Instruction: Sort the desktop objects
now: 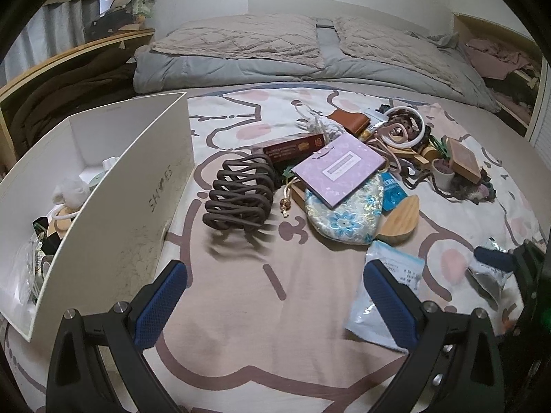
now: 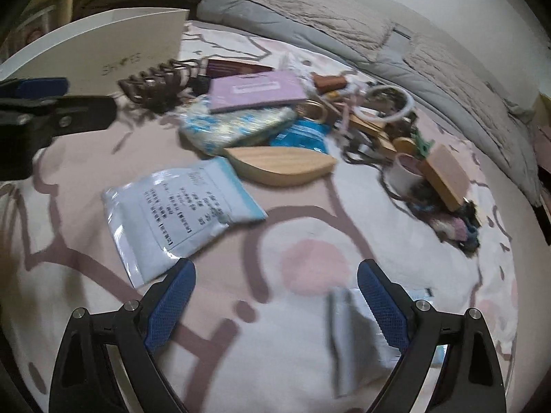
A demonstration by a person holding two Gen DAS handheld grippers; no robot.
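A: What is nearest the left gripper (image 1: 275, 296)?
B: Its blue fingers (image 1: 162, 299) stand wide apart with nothing between them, over the bare patterned bedspread (image 1: 241, 309). A pale printed packet (image 1: 389, 296) lies just under the right-hand finger, not gripped.

A: And the right gripper (image 2: 275, 296)?
B: Also spread wide and holding nothing. A small grey sachet (image 2: 354, 337) lies on the bedspread beside its right-hand finger, partly hidden by it; I cannot tell if they touch. The pale printed packet lies just beyond its left-hand finger.

A: Further out?
B: A brown hair claw (image 1: 241, 192) sits just beside the white box (image 1: 113, 186), which stands open at the left with small things already inside. To the right of the claw lies a heap: a blue flowered pouch (image 1: 341, 216), a lilac card (image 1: 341, 168) on top of it, a leaf-shaped wooden piece (image 1: 403, 220) touching the pouch, a dark red booklet (image 1: 292, 148) behind.

A: Farthest?
B: A white ring (image 1: 406, 130), a small wooden block (image 1: 465, 158), then the grey quilt (image 1: 310, 55).
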